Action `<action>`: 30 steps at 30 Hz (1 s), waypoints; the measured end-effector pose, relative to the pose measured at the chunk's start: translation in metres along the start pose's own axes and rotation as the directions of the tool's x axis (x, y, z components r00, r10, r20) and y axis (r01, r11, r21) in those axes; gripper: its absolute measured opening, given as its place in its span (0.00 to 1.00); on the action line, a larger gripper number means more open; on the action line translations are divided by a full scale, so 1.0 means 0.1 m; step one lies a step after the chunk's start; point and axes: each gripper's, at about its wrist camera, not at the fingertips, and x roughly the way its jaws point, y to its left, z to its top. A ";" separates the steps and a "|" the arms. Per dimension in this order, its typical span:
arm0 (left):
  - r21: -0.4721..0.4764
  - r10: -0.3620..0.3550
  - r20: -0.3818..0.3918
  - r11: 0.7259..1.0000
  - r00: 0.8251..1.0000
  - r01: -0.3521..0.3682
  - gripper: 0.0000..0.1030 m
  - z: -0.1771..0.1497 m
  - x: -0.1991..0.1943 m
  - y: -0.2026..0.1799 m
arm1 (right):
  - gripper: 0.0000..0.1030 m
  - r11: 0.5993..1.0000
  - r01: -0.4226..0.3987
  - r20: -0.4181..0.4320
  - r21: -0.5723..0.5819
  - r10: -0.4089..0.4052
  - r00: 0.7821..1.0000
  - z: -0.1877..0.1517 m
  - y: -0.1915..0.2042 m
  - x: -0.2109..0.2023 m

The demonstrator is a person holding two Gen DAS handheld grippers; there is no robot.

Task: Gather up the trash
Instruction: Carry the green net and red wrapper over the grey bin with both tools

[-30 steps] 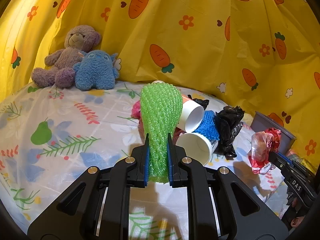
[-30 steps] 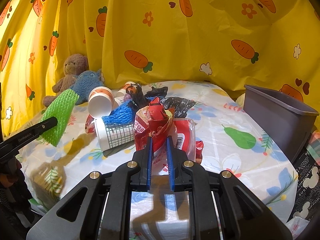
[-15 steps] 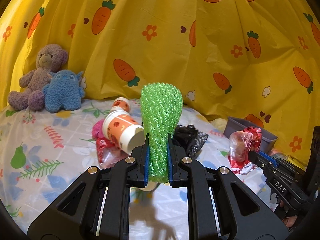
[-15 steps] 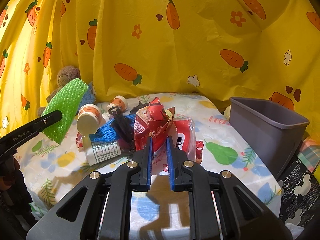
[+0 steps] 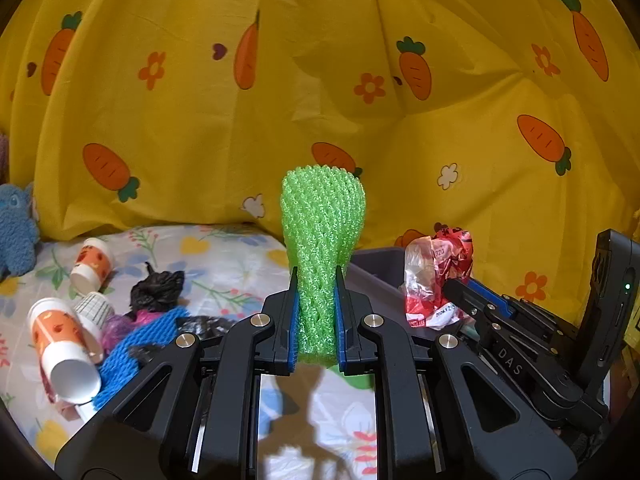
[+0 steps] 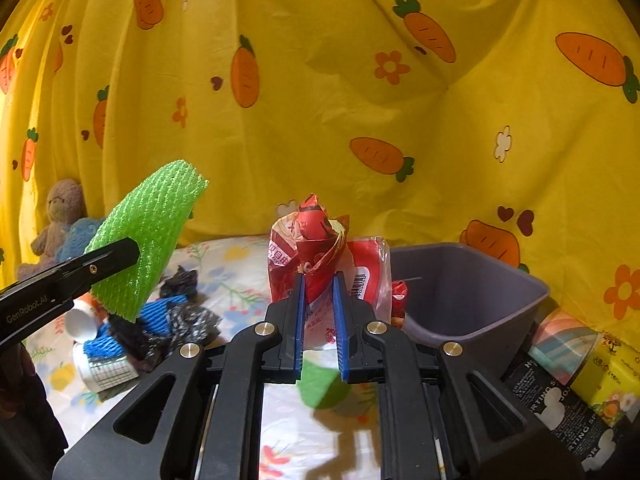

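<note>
My left tongs [image 5: 316,320] are clamped on a green foam net [image 5: 323,236], which stands upright above the table. My right tongs [image 6: 319,316] pinch a crumpled red wrapper [image 6: 316,240], held up just left of the grey bin [image 6: 472,292]. The bin stands at the table's right edge, open side up, and I take it as my landmark.

The table wears a white cloth [image 5: 224,256] printed with flowers, leaves and fruit. Well left of the bin lies the heap of trash: a blue foam net [image 5: 140,344], black bags [image 5: 156,290] and paper cups [image 5: 64,352], one cup [image 5: 90,266] farther back. Behind everything hangs a yellow curtain [image 6: 320,92] with carrots and flowers. Far left of the bin, against the curtain, sit a bear [image 6: 56,216] and a blue plush [image 5: 16,232]. Right of the bin are printed boxes [image 6: 580,376].
</note>
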 end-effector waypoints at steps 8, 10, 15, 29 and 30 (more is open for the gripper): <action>0.034 -0.140 -0.026 0.989 0.990 0.141 0.13 0.24 0.78 -0.46 | 0.14 0.988 0.142 0.028 0.063 -0.144 0.989 0.22 -0.65 0.26; 0.017 -0.172 -0.045 0.985 0.984 0.173 0.13 0.27 1.04 -0.53 | 0.14 0.984 0.165 0.025 0.074 -0.167 0.986 0.24 -0.75 0.33; 0.011 -0.223 -0.096 0.974 0.970 0.225 0.13 0.28 1.46 -0.68 | 0.14 0.978 0.191 -0.004 0.090 -0.191 0.982 0.25 -0.94 0.49; -0.044 -0.300 -0.195 0.954 0.934 0.297 0.13 0.11 2.08 -0.84 | 0.14 0.970 0.221 -0.078 0.106 -0.213 0.974 0.17 -1.13 0.74; -0.049 -0.304 -0.200 0.953 0.931 0.300 0.13 0.11 2.10 -0.84 | 0.14 0.969 0.220 -0.081 0.110 -0.212 0.974 0.17 -1.13 0.75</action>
